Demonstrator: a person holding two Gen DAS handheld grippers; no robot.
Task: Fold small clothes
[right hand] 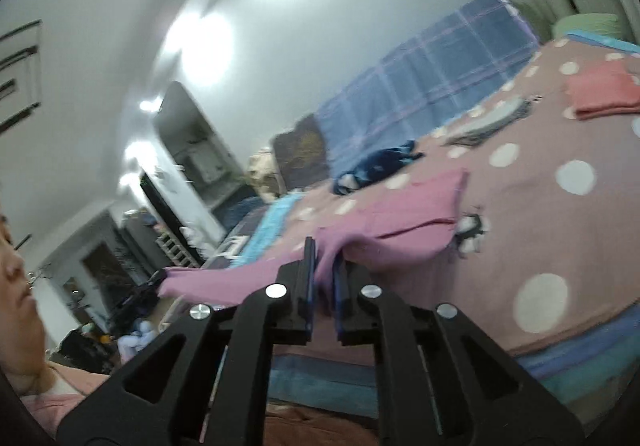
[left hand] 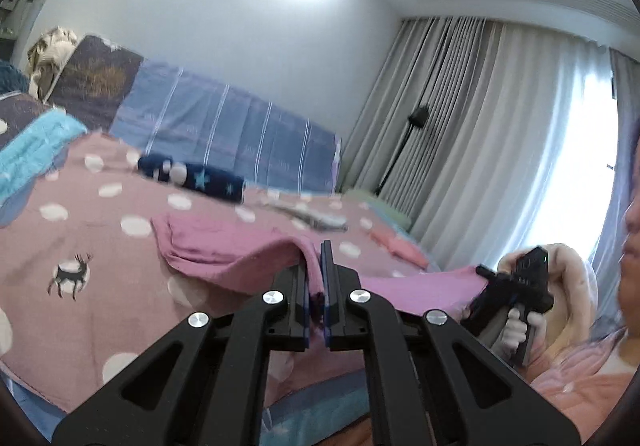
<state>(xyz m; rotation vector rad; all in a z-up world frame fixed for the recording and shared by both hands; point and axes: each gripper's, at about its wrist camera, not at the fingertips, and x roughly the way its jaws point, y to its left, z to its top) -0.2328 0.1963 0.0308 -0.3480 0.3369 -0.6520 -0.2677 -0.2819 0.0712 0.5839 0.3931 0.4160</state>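
Left tool (left hand: 316,266) is clamping one near corner of the pink cloth (left hand: 224,246), jaws pinched tight on the fabric. The cloth is stretching between both tools, near edge lifted off the bed (left hand: 80,214), far part still lying on the dotted cover. Right tool (right hand: 324,266) is gripping the other near corner the same way, fabric bunched between its jaws.

Risks, as I'm judging them:
- Left grip looks like it is biting only a thin edge, so the corner could be slipping out once the cloth is pulled taut.
- If the two tools are travelling unevenly, the fold line is going crooked and corners are not meeting.
- The far part is already lying doubled, so dragging forward could be undoing it or wrinkling it.
- The navy star cloth (left hand: 192,176) is lying just beyond the pink one; a long throw could be landing on it.
- Frames are blurry, so layer count inside either grip is unclear.
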